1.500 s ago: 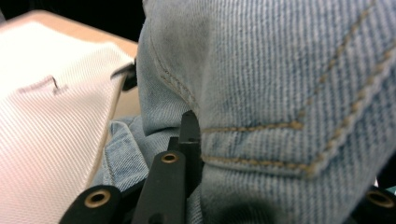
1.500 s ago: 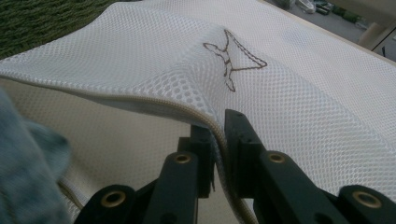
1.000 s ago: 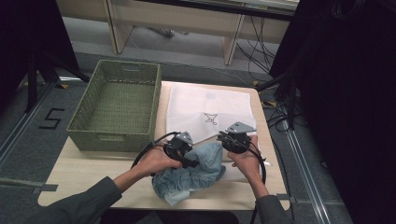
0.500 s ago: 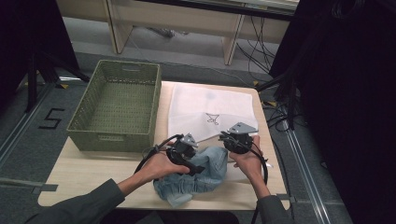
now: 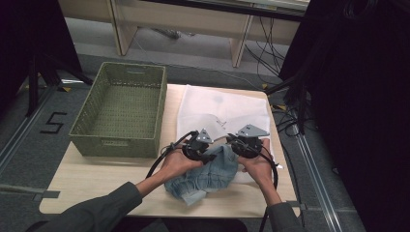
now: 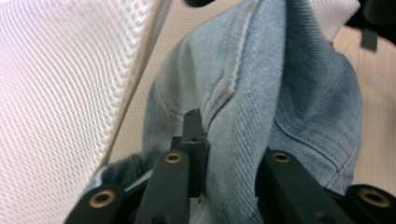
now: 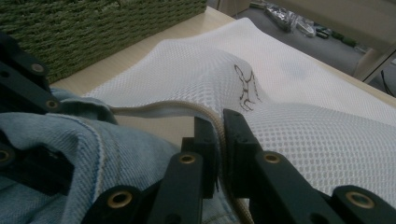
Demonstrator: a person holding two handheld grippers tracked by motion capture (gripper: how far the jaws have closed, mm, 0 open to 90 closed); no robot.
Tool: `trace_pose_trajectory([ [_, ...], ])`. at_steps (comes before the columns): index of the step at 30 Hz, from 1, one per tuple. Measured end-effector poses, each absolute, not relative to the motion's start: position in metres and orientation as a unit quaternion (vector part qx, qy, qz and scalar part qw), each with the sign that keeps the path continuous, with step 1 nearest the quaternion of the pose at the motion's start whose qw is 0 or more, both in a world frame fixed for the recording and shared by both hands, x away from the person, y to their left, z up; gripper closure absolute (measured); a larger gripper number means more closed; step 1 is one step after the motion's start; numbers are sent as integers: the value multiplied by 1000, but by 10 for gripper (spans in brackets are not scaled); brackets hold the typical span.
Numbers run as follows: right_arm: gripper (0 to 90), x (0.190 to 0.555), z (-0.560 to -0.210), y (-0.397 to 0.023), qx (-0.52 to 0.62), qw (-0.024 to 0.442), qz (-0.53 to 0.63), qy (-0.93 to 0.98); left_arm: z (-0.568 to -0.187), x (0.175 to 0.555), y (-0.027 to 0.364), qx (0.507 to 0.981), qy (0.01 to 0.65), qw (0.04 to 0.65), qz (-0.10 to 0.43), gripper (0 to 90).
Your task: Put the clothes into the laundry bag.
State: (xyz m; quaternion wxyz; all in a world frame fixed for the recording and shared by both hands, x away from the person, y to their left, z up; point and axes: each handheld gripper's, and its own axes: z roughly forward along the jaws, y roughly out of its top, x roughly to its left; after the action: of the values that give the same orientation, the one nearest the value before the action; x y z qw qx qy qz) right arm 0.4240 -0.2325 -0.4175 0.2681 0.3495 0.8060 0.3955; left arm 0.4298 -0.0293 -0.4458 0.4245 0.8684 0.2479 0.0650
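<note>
A: What are the two grippers doing?

B: The left gripper has just been closing, and its jaws pinch a fold of the denim garment. The right gripper is clamped on the corded edge of the white mesh laundry bag, lifting that rim off the table.

A: Where is the garment?

B: It lies crumpled at the near edge of the table, between the person's hands, right at the bag's opening.

A: How many containers?

B: Two: the one mesh bag, lying flat beyond the hands, and one green woven basket just left of it, with nothing visible inside.
</note>
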Motion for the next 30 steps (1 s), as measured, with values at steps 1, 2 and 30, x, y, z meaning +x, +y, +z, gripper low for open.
trace_pose_trajectory([
  [1, 852, 424, -417, -233, 348, 273, 397, 804, -446, 428, -29, 862, 260, 431, 58, 734],
  [2, 852, 423, -417, -233, 349, 273, 399, 803, -445, 427, -29, 863, 258, 433, 45, 679],
  [30, 837, 423, -409, -228, 357, 273, 411, 793, -373, 442, 17, 842, 240, 483, 25, 255],
])
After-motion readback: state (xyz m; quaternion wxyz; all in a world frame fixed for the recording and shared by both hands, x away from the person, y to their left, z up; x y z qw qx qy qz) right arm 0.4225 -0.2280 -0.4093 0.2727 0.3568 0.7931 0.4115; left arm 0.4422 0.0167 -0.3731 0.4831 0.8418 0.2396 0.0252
